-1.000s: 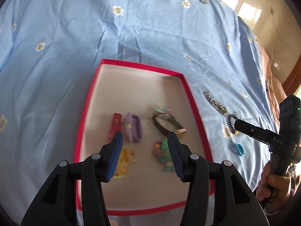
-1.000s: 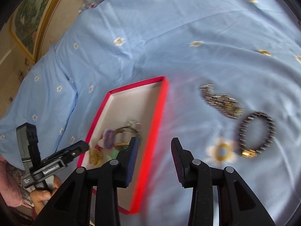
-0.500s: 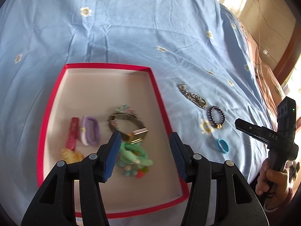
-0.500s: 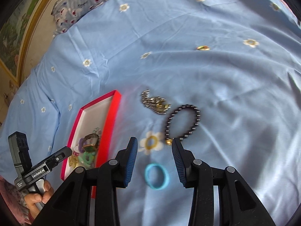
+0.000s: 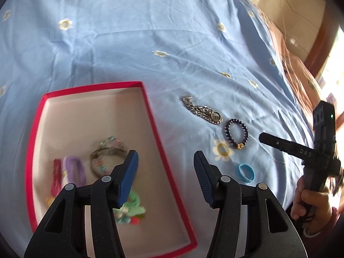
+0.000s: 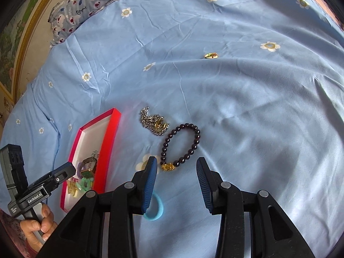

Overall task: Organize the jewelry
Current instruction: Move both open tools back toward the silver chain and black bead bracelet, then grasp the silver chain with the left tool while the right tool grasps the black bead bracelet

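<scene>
A red box (image 5: 150,116) with a white inside lies on the blue bedsheet and holds several pieces: a red band (image 5: 56,178), a purple band (image 5: 75,168), a bracelet (image 5: 107,152) and green pieces (image 5: 132,204). My left gripper (image 5: 165,165) hovers open over the box's right rim with nothing between its fingers. Right of the box (image 6: 110,133) lie a silver chain (image 6: 154,123), a dark bead bracelet (image 6: 182,144) with a gold charm, and a blue ring (image 6: 153,210). My right gripper (image 6: 176,167) is open just above the bracelet's charm end, holding nothing.
A small gold piece (image 6: 210,55) lies farther up the sheet. A patterned pillow (image 6: 90,2) sits at the top left by a framed picture (image 6: 19,49). The bed's edge and a tiled floor (image 5: 279,10) show to the right. A hand (image 5: 311,202) grips the right tool.
My left gripper has slid right, from over the box's middle to its right rim. My right gripper has moved from beside the box to the bead bracelet and blue ring.
</scene>
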`<state>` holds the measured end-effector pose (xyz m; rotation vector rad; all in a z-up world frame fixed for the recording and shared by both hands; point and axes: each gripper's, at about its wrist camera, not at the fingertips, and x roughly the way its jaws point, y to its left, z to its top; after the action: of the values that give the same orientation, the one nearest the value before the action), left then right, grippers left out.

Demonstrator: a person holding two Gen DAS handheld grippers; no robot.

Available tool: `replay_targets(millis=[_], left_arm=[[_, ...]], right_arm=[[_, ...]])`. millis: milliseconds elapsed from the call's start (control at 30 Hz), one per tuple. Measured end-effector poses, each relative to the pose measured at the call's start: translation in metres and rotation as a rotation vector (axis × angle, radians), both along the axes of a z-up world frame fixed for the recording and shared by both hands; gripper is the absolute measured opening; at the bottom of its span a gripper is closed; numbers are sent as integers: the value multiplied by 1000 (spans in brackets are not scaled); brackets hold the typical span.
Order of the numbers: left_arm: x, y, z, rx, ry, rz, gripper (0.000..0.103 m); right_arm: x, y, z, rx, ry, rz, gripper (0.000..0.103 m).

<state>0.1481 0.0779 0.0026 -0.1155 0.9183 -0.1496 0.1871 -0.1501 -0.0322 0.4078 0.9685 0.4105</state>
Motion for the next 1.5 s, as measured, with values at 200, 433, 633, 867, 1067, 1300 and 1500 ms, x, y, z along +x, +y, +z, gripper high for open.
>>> replay_targets(millis=[200, 433, 633, 867, 1067, 1300, 1500], left_arm=[[35, -32, -8, 100, 15, -150, 53], [79, -64, -30, 209, 64, -277, 57], [109, -85, -47, 270, 79, -327, 58], [135, -103, -61, 307, 88, -396, 58], [134, -108, -61, 248, 92, -474, 10], [124, -109, -54, 212, 88, -453, 6], [103, -90, -40, 59, 73, -386, 6]], right_arm=[[8, -2, -4, -10, 12, 5, 41], [19, 1, -11, -49, 26, 31, 41], [31, 4, -17, -78, 35, 42, 41], [43, 7, -23, -84, 47, 53, 39], [47, 9, -26, -101, 32, 65, 38], [42, 19, -25, -211, -6, 78, 8], [32, 9, -19, -131, -11, 70, 7]])
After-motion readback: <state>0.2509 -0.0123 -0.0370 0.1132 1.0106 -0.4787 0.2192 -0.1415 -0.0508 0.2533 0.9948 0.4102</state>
